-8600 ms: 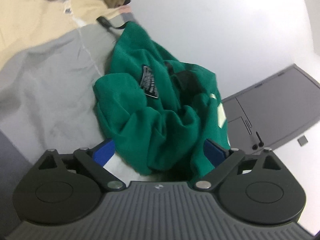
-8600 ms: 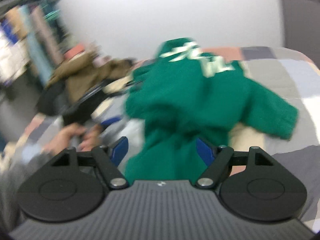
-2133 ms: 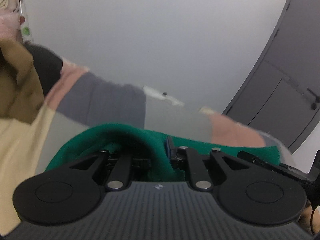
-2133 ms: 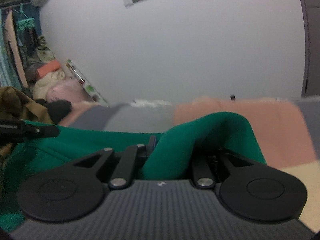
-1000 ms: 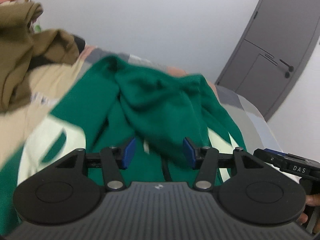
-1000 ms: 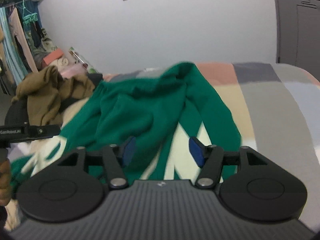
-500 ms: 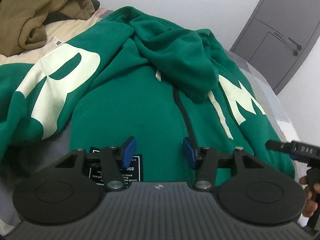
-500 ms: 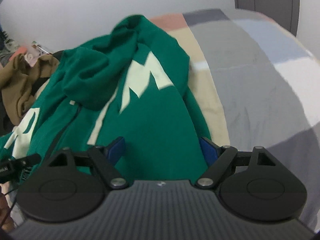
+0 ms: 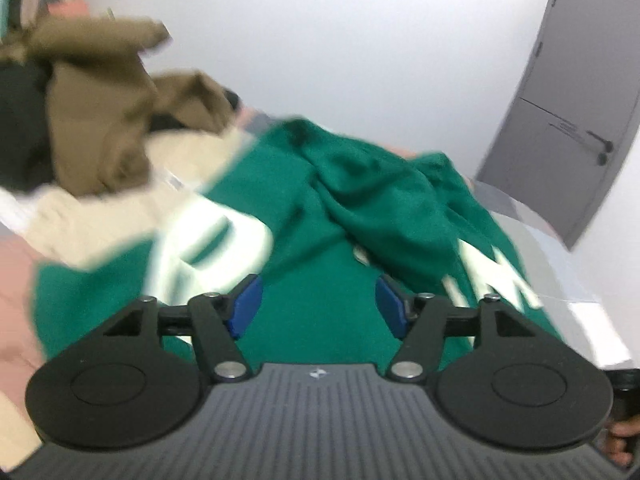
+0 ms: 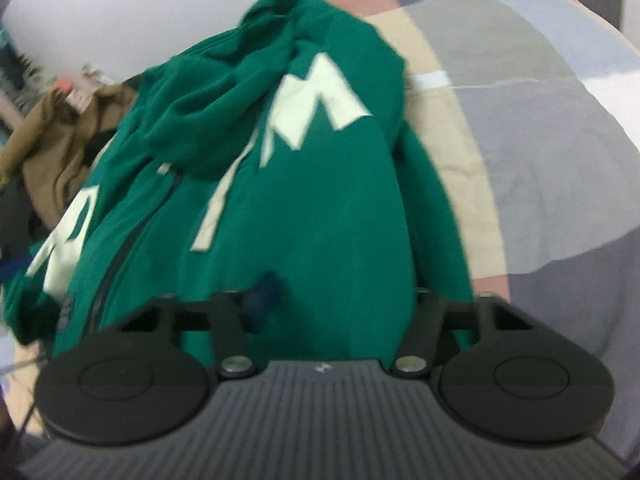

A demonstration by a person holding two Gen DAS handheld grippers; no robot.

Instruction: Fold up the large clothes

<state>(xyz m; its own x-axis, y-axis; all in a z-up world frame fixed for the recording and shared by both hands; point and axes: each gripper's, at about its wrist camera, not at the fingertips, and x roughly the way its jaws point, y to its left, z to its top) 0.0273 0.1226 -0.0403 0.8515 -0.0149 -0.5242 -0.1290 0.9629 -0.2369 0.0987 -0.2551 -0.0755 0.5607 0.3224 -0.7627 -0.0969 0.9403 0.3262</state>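
A green zip hoodie with big cream letters lies spread front up on the bed, its hood flopped forward over the chest; it also shows in the right wrist view. My left gripper is open and empty just above the hoodie's lower front. My right gripper is open over the hoodie's lower right part, near its right edge; its right finger is hidden behind the green cloth. Both views are blurred by motion.
A pile of brown and black clothes lies at the far left of the bed, also in the right wrist view. The patchwork bedspread stretches out to the right of the hoodie. A grey door stands at the right.
The hoodie went from bunched and gripped to spread flat and released. In the last half second my left gripper tilted up and opened wider; my right gripper moved closer to the hoodie's lower right edge.
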